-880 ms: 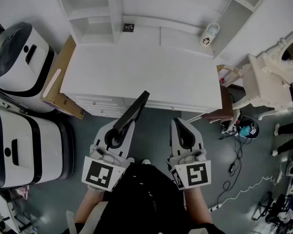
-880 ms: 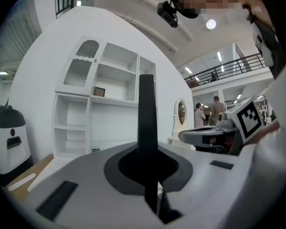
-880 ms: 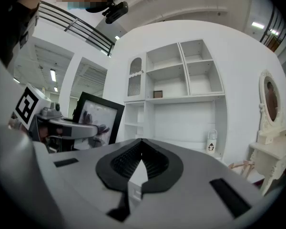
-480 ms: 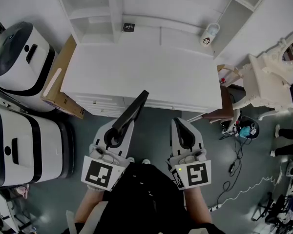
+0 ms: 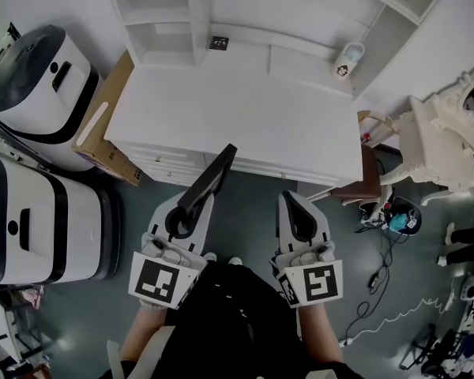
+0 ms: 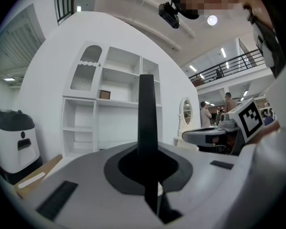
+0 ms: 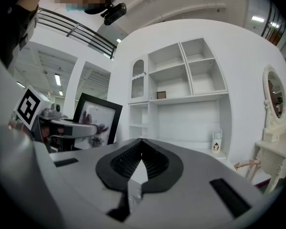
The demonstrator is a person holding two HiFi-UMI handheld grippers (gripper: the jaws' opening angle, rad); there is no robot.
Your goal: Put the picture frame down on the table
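Hardly anything has moved: the left gripper [image 5: 193, 210] stays clenched on the black picture frame [image 5: 215, 174], held upright off the floor in front of the white table [image 5: 237, 109], and the right gripper [image 5: 291, 202] stays closed and empty. No writing is legible; a small bottle [image 5: 347, 59] bears a penguin figure.

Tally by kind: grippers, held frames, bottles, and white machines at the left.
Grippers: 2 (left gripper, right gripper)
Frame: 1, held in the left gripper
Bottle: 1
White machines: 2
Total: 6
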